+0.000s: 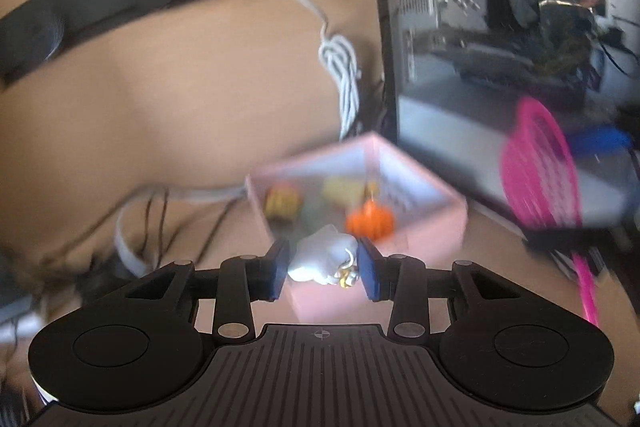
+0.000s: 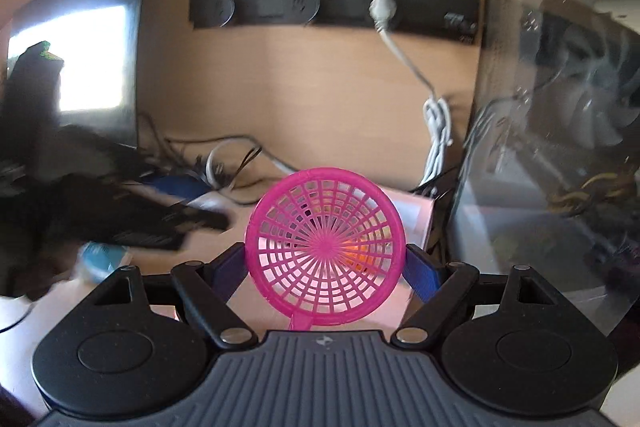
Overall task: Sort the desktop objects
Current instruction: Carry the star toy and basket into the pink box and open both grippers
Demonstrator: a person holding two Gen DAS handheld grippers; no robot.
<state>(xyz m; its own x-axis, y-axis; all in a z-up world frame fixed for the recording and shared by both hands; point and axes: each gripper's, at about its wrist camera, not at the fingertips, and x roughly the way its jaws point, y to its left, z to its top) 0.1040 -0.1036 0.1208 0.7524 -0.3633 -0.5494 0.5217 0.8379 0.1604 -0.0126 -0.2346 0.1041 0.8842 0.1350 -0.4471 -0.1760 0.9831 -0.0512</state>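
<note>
My left gripper [image 1: 323, 269] is shut on a small white toy figure [image 1: 322, 259] and holds it above the near corner of a pink box [image 1: 424, 227]. The box holds an orange toy [image 1: 370, 221], a yellow toy [image 1: 344, 189] and a striped yellow-brown toy [image 1: 282, 205]. My right gripper [image 2: 325, 267] holds a pink plastic mesh scoop [image 2: 324, 243] upright by its handle; the scoop also shows in the left wrist view [image 1: 540, 179]. Its fingers [image 2: 420, 269] stand wide either side of the disc. The pink box [image 2: 416, 211] lies behind the scoop.
A glass-sided computer case [image 1: 500, 47] stands to the right of the box. A black power strip [image 2: 336, 7] with a white plug [image 2: 382, 9] and coiled white cable [image 2: 438, 135] is on the wooden wall. A monitor [image 2: 80, 47] and tangled cables [image 2: 224, 163] sit to the left.
</note>
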